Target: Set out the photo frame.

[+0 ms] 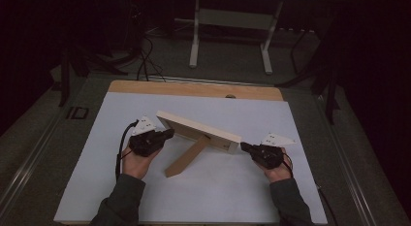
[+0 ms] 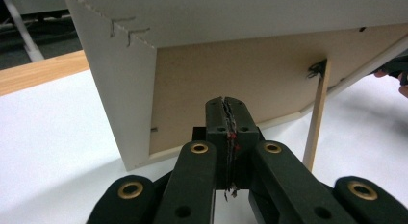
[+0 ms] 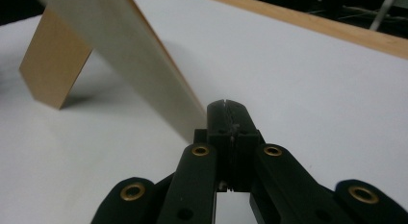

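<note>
A pale wooden picture frame (image 1: 198, 130) stands tilted on the white table top, propped by its brown back leg (image 1: 186, 158). My left gripper (image 1: 167, 135) is shut with nothing between the jaws, tips at the frame's left end. In the left gripper view the shut tips (image 2: 226, 101) point at the frame's brown backing board (image 2: 250, 70), beside the leg (image 2: 317, 118). My right gripper (image 1: 245, 147) is shut and empty at the frame's right end. Its tips (image 3: 226, 106) sit right beside the frame's lower edge (image 3: 139, 65); contact cannot be told.
The white sheet (image 1: 194, 197) covers the table, with a bare wooden strip (image 1: 194, 88) along the far edge. Beyond the table stand a white desk's legs (image 1: 194, 41) and cables (image 1: 145, 56) on the dark floor. Free room lies in front of the frame.
</note>
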Tool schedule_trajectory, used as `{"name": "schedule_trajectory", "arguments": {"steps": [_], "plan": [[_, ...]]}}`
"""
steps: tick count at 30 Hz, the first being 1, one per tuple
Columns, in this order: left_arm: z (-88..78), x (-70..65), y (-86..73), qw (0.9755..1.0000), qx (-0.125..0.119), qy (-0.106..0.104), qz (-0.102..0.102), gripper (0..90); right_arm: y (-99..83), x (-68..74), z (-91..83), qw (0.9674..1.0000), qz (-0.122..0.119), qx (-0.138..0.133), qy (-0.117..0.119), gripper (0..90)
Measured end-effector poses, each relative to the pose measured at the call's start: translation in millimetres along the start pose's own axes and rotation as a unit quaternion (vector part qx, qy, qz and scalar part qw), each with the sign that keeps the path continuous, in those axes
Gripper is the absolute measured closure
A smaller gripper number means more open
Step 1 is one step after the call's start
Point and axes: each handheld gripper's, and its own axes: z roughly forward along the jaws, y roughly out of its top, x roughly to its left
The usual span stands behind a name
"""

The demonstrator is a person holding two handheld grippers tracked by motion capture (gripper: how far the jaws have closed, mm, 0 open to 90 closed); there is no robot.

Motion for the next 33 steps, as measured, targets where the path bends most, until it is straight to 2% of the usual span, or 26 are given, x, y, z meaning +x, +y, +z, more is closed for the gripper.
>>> {"name": "schedule_trajectory", "arguments": {"steps": [5, 14, 33], "plan": [[2.4, -1.0, 2.5, 1.0, -0.002, 0.006, -0.003, 90.0, 7.4, 0.7, 4.3, 0.9999, 0.006, -0.009, 0.001, 89.8], [4.2, -3.5, 7.4, 1.0, -0.001, 0.002, 0.003, 90.0, 14.4, 3.7, 8.8, 0.9998, 0.007, -0.016, 0.01, 89.8], [9.6, -15.2, 18.0, 0.9998, -0.008, -0.007, 0.016, 90.0, 22.0, 5.7, 4.4, 0.9992, 0.008, -0.031, 0.026, 89.7]]}}
